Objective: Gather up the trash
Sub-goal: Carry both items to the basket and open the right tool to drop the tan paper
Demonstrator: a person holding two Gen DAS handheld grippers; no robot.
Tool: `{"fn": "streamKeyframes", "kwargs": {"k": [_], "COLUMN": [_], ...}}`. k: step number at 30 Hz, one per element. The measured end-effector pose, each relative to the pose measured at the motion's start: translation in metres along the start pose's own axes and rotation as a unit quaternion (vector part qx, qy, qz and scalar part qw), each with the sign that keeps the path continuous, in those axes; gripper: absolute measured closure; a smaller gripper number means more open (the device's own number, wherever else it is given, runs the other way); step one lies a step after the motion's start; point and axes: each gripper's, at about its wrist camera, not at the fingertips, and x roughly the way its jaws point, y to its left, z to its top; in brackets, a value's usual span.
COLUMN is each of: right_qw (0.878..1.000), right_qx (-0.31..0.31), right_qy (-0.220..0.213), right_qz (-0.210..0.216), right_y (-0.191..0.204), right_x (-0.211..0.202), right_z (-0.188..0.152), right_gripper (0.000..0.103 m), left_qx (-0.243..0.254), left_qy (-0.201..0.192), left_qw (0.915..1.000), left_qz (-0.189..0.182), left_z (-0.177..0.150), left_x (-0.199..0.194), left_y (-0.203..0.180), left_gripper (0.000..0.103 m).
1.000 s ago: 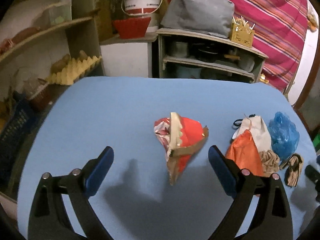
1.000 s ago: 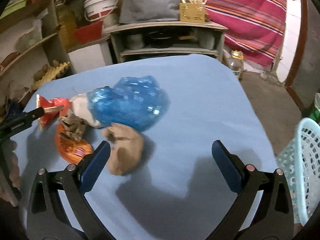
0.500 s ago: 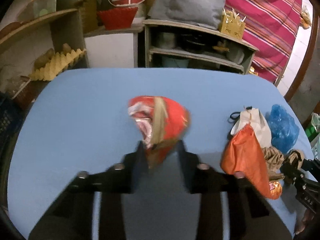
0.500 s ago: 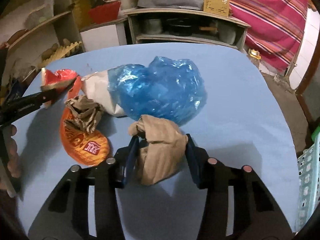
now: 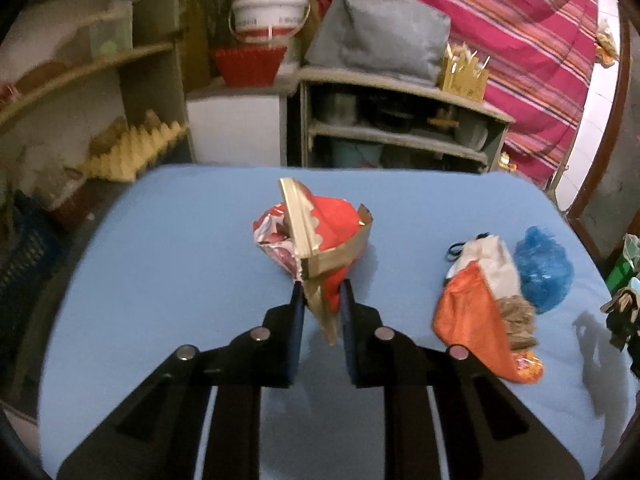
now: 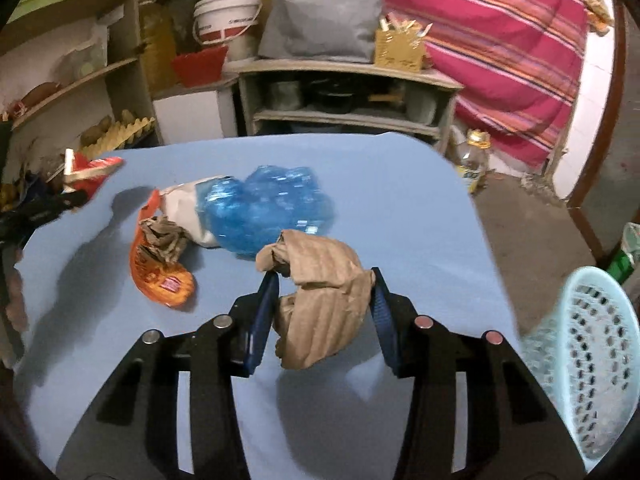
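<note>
Both pickups are made: the left gripper (image 5: 320, 300) has its jaws nearly shut on the tail of the red-and-gold snack wrapper (image 5: 316, 236), and the right gripper (image 6: 324, 300) holds the crumpled brown paper (image 6: 320, 292) with jaws half open, both just above the blue counter (image 6: 400, 200). A second ago both jaws gaped wide over trash lying on the counter; they have just been closing. Next, I judge, comes carrying both to the pale blue basket (image 6: 592, 360) at the near right, leaving the orange wrapper (image 6: 160, 276) and blue plastic bag (image 6: 264, 208).

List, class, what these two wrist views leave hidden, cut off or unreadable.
- Light blue basket: right wrist view, frame edge cuts it; contents unseen.
- Orange wrapper: its label too small to read.
- Right hand-held gripper: left wrist view, edge cuts it.
- Shelf contents: dark, blurred.
</note>
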Motion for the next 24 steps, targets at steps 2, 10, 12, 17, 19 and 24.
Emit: {"fn": "streamKeyframes", "kwargs": {"k": [2,10,12,17,19,24], "right_qw": [1.0,0.998,0.998,0.996,0.994,0.988], "right_qx": [0.004,0.037,0.043,0.054,0.069,0.106], "right_qy": [-0.008,-0.024,-0.024,-0.022,-0.029,-0.05], "right_qz": [-0.011,-0.043,-0.05,-0.062,-0.078,-0.105], "right_y": [-0.018,-0.087,-0.107,-0.158,-0.182,-0.228], "right_x": [-0.018,-0.082,-0.096,-0.132,-0.147,-0.173], "right_z": [-0.006,-0.029,-0.033,-0.039,-0.039,-0.051], "right_gripper": [0.057,0.057,0.057,0.057,0.057,0.057], "left_qx": [0.013,0.075,0.085,0.083,0.09,0.11], "left_qy": [-0.017,-0.058,-0.057,-0.061,-0.069,-0.079], "left_qw": [0.9998,0.9955,0.9947,0.9937,0.992,0.9866], "left_qz": [-0.001,-0.005,-0.01,-0.045,-0.056,-0.09], "left_z": [0.0,-0.014,-0.02,-0.023,-0.02,-0.022], "left_x": [-0.021,-0.09,-0.103,-0.127,-0.134,-0.15], "left_y": [-0.005,-0.055,-0.075,-0.121,-0.149,-0.214], "left_gripper": [0.085,0.085,0.085,0.085,0.085,0.085]}}
